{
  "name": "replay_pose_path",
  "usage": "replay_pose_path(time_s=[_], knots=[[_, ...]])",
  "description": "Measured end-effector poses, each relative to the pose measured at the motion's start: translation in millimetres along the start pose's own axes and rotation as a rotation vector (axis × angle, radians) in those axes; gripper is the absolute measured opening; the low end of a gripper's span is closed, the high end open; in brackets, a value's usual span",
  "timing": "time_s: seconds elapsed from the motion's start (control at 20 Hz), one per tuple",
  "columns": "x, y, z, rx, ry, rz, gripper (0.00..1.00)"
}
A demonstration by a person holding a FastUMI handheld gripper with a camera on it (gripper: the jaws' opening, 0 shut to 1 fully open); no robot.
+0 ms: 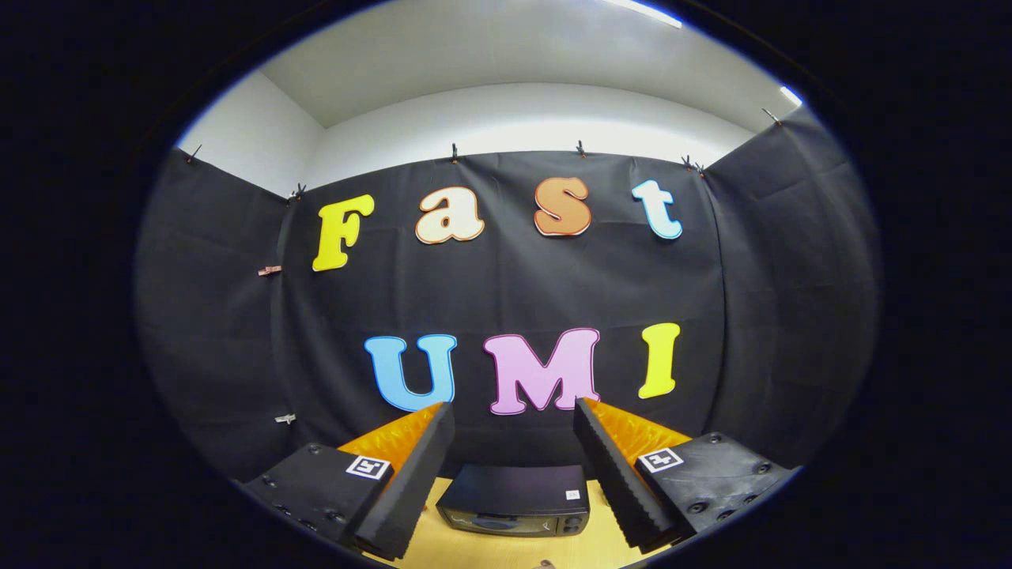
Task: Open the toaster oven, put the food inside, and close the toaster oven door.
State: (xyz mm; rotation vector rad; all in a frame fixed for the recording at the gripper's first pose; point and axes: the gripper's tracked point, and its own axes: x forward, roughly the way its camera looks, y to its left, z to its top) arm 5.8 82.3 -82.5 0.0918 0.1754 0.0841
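Hanging behind everything, black cloth wall (506, 292) spans far side of booth. Wooden surface (506, 549) below. Toaster oven (514, 499) on surface, door closed, seen low between spread fingers. Tongs (514, 423) open wide, gripping nothing, raised above oven.

Colours from my feed: oven (514, 499) is black all over, dark glass door, with a small white sticker on its top right corner. Table (490, 552) is light wood, yellowish tan. Booth cloth (506, 284) is plain black, faint creases, no pattern. Wall (514, 118) above it is white and the ceiling is pale grey. Gripper (514, 466) is spread wide, holding nothing, and each finger mount carries a white square tag with a black blocky marker pattern (368, 467).
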Motion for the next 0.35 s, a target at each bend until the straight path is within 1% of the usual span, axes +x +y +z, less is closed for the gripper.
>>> replay_pose_path(time_s=[0.15, 0.35], knots=[[6.1, 6.8, -1.7, 0.006, 0.007, 0.022, 0.98], [9.5, 24.9, -2.4, 0.002, 0.002, 0.072, 0.98]])
